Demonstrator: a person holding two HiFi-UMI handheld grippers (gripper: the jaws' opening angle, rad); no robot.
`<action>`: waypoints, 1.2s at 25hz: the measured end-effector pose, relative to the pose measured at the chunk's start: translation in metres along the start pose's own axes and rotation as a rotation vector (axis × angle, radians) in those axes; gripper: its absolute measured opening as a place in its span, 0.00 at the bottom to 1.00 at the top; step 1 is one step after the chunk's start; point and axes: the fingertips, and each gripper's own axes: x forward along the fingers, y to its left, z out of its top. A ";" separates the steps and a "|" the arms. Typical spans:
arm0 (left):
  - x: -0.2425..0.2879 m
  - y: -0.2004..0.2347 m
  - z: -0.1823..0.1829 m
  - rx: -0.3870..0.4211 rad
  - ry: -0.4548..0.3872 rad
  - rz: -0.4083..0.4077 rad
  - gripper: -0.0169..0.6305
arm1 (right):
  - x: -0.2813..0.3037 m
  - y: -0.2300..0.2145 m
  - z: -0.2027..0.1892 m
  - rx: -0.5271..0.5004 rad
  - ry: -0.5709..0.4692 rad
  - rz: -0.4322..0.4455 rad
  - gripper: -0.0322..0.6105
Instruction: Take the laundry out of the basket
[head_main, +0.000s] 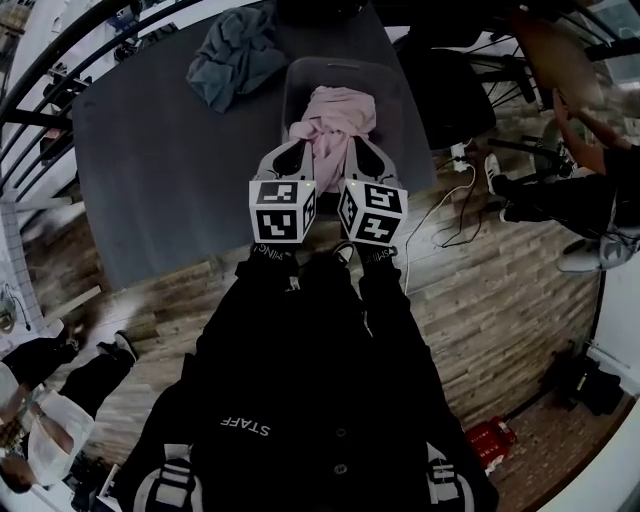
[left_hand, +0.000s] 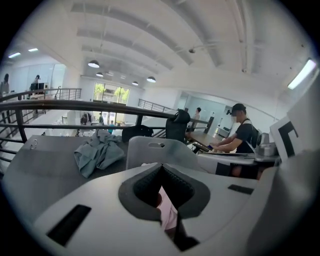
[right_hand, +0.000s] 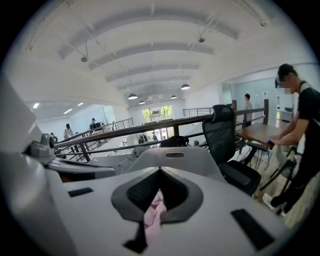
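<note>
A pink garment (head_main: 336, 118) hangs bunched over the grey laundry basket (head_main: 300, 75) at the far side of the dark table. My left gripper (head_main: 293, 145) is shut on its left side and my right gripper (head_main: 360, 145) is shut on its right side, the two close together. In the left gripper view, pink cloth (left_hand: 168, 214) is pinched between the shut jaws of the left gripper (left_hand: 162, 172), with the basket (left_hand: 156, 151) just beyond. In the right gripper view, pink cloth (right_hand: 155, 214) sits in the right gripper (right_hand: 160, 174), and the basket (right_hand: 176, 158) stands ahead.
A grey-blue garment (head_main: 235, 50) lies crumpled on the table (head_main: 150, 170) left of the basket. A black office chair (head_main: 450, 90) stands right of the table, with cables on the wooden floor. A railing runs behind. A person (left_hand: 242, 135) stands at a desk to the right.
</note>
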 end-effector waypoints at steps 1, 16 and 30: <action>0.006 0.001 -0.001 -0.003 0.014 0.001 0.03 | 0.005 -0.003 -0.001 0.006 0.013 -0.002 0.07; 0.070 0.013 -0.006 -0.037 0.154 0.014 0.03 | 0.079 -0.030 -0.044 0.083 0.217 0.036 0.24; 0.068 0.035 0.000 -0.057 0.161 0.044 0.03 | 0.111 -0.033 -0.064 0.104 0.277 0.031 0.41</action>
